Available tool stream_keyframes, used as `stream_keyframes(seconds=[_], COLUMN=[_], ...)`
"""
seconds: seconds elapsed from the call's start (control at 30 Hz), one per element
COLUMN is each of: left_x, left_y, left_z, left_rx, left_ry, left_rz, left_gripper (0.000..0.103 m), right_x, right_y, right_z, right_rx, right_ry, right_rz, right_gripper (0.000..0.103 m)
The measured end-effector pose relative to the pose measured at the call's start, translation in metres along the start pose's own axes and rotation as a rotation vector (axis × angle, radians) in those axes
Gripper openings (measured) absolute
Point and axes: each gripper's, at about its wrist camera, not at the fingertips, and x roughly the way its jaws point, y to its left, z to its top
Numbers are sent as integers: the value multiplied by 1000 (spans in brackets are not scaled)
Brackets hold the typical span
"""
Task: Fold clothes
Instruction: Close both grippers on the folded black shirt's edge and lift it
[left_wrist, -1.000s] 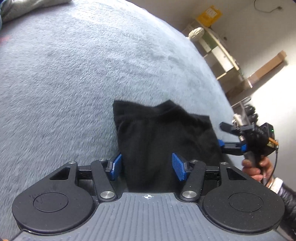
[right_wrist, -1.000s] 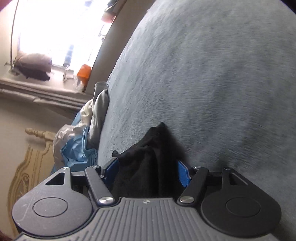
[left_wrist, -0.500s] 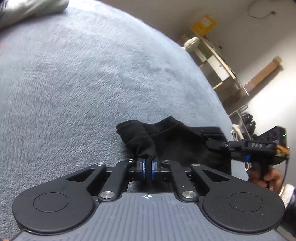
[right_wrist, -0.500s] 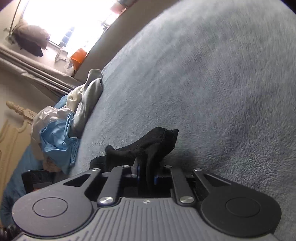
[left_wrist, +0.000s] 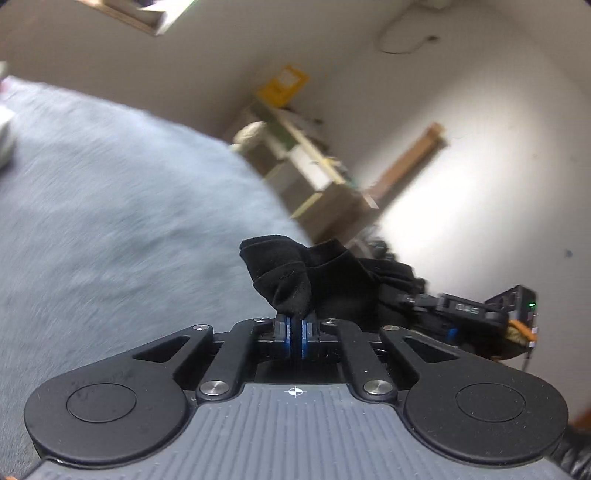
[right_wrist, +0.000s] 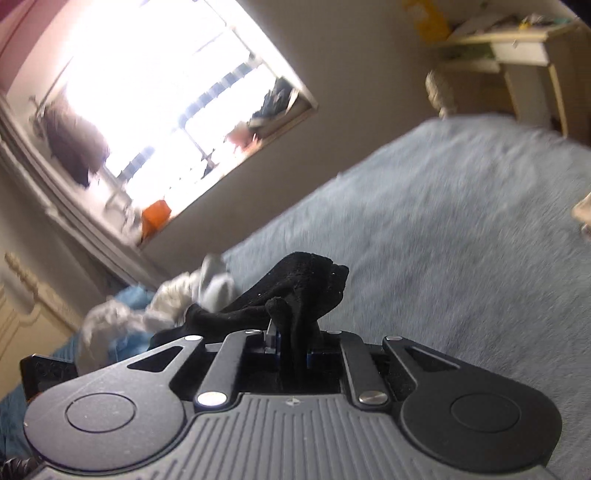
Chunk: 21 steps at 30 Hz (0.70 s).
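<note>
Black cloth (left_wrist: 295, 284) is pinched in both shut tongs, left (left_wrist: 296, 334) and right (right_wrist: 293, 349), apparently one garment

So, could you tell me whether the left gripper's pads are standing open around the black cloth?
No, the left gripper has its blue pads pressed together on a pinch of the black cloth.

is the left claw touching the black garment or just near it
Touching. In the left wrist view the left claw is shut on a bunched corner of the black garment, whose fabric rises straight out from between the blue pads.
</note>
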Motion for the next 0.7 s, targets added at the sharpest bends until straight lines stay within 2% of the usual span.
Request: stream_keyframes(seconds=[0.13, 0.27, 0.47, 0.7], left_x=[4, 32, 102, 189], left_y=[-45, -83, -154, -270], left_z=[22, 23, -3, -41], left_rx=[74, 118, 147, 199], left_ry=[-2, -35, -11, 79], left_rz=[-26, -44, -104, -253], left_gripper=[3, 3, 3, 3], right_x=[-34, -70, -142, -283], right_y=[6, -5, -71, -154], right_z=[24, 48, 71, 97], right_rx=[30, -5, -64, -90], right_ry=[-68, -151, -226, -298], right_rz=[-22, -15, -13, -86], right_gripper=[12, 12, 12, 12])
